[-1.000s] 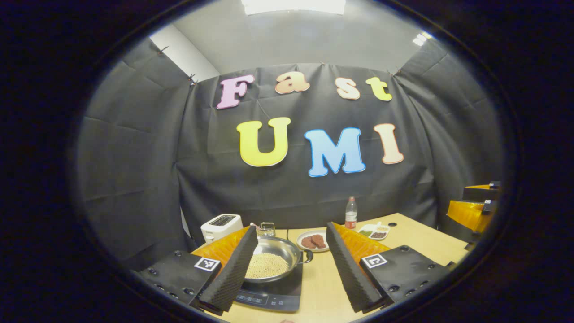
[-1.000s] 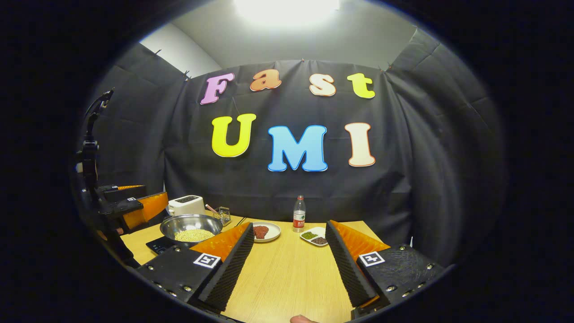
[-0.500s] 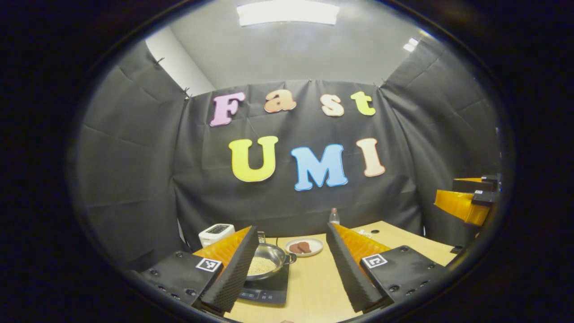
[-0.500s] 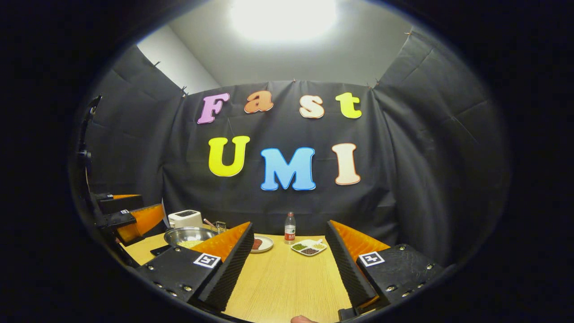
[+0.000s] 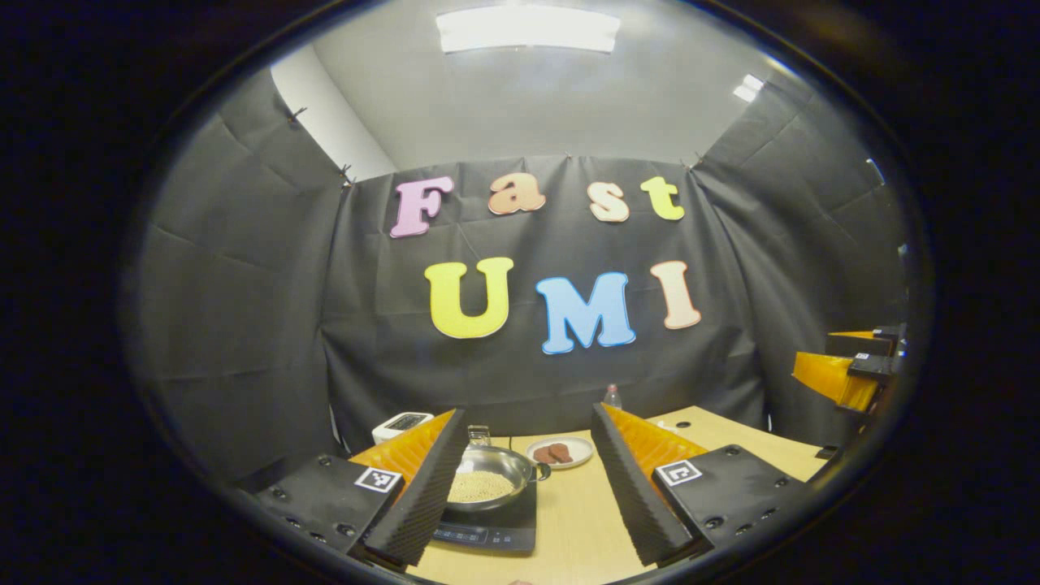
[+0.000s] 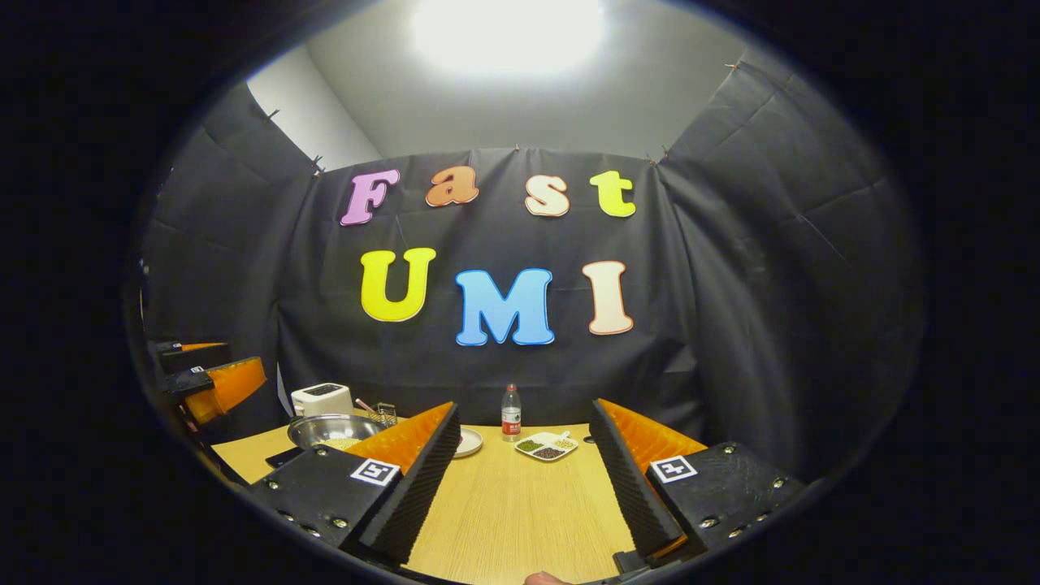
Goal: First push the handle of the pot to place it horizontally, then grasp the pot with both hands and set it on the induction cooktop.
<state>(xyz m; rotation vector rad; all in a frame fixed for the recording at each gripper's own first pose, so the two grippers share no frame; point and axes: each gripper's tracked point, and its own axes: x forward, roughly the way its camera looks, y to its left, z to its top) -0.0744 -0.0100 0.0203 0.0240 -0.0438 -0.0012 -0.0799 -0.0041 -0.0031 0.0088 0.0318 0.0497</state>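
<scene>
Plainly, pot (image 5: 494, 476) on cooktop (image 5: 496, 532), both grippers' fingers (image 5: 422, 508) (image 6: 410, 500) spread wide, empty; labels unreadable.

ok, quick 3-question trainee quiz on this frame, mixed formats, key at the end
1. True or false: the pot sits on the induction cooktop.
2. What lies on the white plate behind the pot? A) brown patties B) bread slices C) grapes
3. Fill in: the left gripper and the right gripper both have their jaws ____, holding nothing.

Key: 1 true; 2 A; 3 open. The pot holds pale yellow grains; the bottle stands upright near the sectioned dish.
</scene>
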